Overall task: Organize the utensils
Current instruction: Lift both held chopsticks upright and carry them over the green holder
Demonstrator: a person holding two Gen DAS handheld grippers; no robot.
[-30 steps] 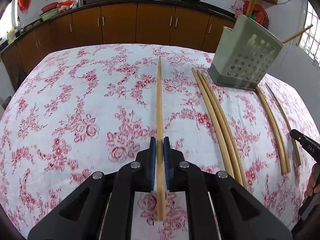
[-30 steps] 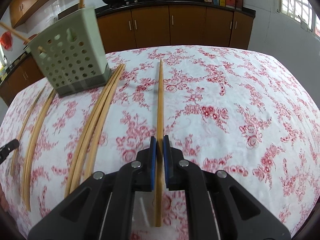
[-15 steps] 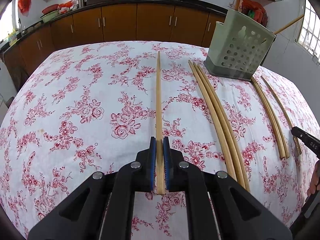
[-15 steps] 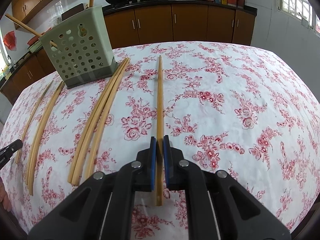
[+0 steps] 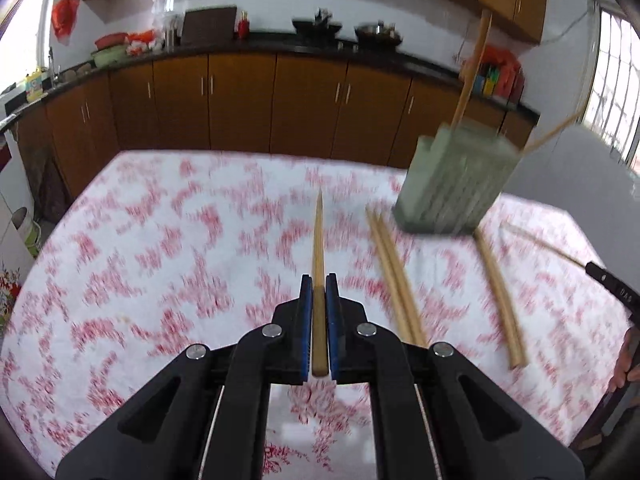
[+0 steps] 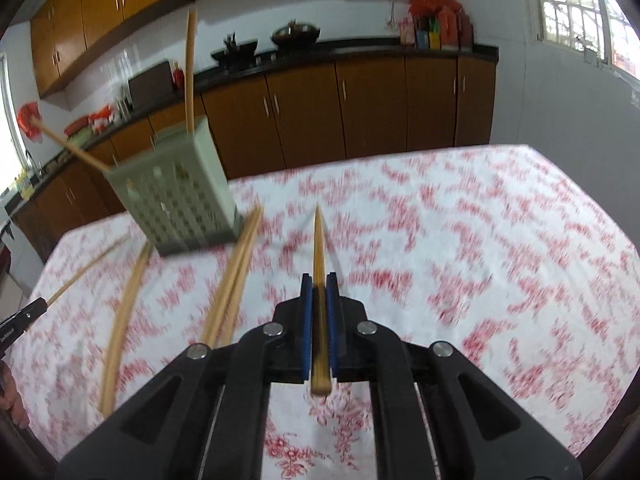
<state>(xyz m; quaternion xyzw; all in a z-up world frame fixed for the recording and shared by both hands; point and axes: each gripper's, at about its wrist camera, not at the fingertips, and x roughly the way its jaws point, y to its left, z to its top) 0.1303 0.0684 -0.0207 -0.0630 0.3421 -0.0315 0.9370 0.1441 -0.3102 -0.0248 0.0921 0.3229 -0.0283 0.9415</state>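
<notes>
On the table's white cloth printed with red roses (image 5: 160,240), the left gripper (image 5: 319,284) has its blue-padded black jaws clamped on a long pale wooden chopstick (image 5: 318,240), which runs straight forward from between the pads with its butt end showing just behind them. To its right a bundle of loose wooden chopsticks (image 5: 394,280) lies on the cloth, then another pair (image 5: 500,292), and behind them stands the sage-green perforated plastic utensil holder (image 5: 452,184) with two sticks poking out of its top. At the far right edge a black tool tip bears small white letters — too blurred to read. In the right wrist view, the holder (image 6: 176,200) sits at the left with loose chopsticks (image 6: 236,276) fanned on the cloth in front of it; the right gripper (image 6: 319,284) is likewise closed on a second wooden chopstick (image 6: 319,248), tip pointing forward over the cloth. Brown kitchen cabinets (image 6: 360,108) line the back wall.
</notes>
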